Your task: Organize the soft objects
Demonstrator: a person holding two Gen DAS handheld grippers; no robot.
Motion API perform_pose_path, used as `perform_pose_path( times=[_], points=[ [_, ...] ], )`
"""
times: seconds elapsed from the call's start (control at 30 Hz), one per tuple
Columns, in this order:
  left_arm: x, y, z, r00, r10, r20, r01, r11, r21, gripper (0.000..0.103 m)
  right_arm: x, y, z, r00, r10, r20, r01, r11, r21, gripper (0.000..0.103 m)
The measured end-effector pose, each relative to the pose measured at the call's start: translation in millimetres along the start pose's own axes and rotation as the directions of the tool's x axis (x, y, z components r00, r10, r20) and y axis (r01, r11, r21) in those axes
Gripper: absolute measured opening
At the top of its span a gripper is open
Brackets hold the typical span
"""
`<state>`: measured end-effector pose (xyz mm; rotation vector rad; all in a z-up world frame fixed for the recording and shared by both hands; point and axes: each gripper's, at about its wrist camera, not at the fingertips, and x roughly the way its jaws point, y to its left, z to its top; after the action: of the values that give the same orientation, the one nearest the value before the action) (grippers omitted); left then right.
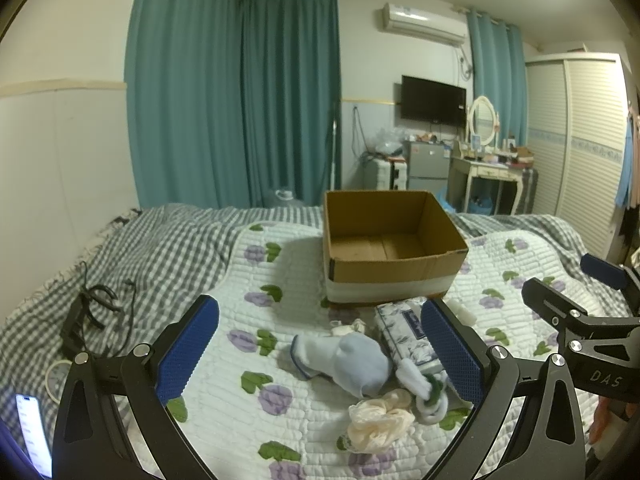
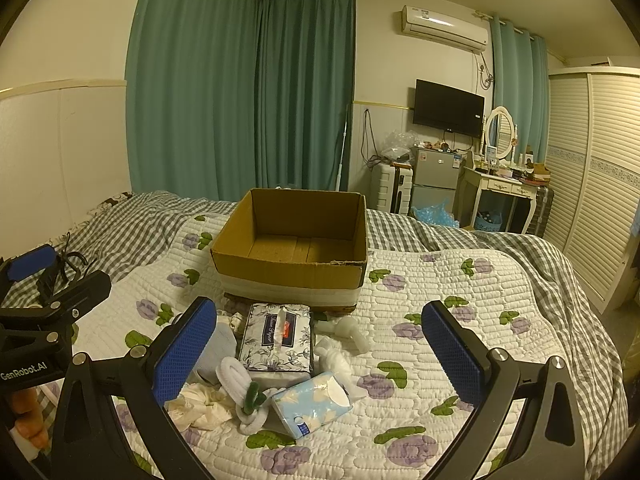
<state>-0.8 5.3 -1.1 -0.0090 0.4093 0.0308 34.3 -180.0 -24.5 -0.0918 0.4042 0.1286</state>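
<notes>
An open, empty cardboard box point(image 1: 384, 248) point(image 2: 296, 248) stands on the floral quilt. In front of it lies a pile of soft things: a light blue sock point(image 1: 348, 360), a cream scrunchie point(image 1: 380, 420) point(image 2: 200, 404), a white fuzzy sock point(image 1: 420, 390) point(image 2: 236, 380), a floral tissue pack point(image 1: 408, 336) point(image 2: 278, 340) and a blue tissue pack point(image 2: 312, 402). My left gripper point(image 1: 320, 356) is open above the pile. My right gripper point(image 2: 320, 356) is open above the pile too. Both are empty.
Black cables point(image 1: 96, 316) and a phone point(image 1: 34, 432) lie on the checked sheet at the left. A white plastic piece point(image 2: 354, 332) lies by the box. A wardrobe point(image 2: 596, 184), dresser and fridge stand beyond the bed.
</notes>
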Motion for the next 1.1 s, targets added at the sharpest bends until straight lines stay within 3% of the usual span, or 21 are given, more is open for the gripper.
perform_pose_path(
  times=[0.73,0.93,1.1],
  points=[
    [-2,2,-1,0.999,-0.032,0.010,0.032,0.999,-0.007,0.103,-2,-3,3,1.000,-0.021,-0.001,0.021,1.000,-0.002,0.103],
    [21,-1,-18,0.998,-0.027,-0.059,0.026,1.000,-0.012,0.103,44,-18,-28,0.984,0.011,-0.177,0.000,0.998,0.060,0.103],
    [55,-10,-55,0.978,-0.032,-0.206,0.033,0.999,0.003,0.103,91,-22,-66,0.934,0.055,-0.354,-0.020,0.995,0.100,0.103]
  ],
)
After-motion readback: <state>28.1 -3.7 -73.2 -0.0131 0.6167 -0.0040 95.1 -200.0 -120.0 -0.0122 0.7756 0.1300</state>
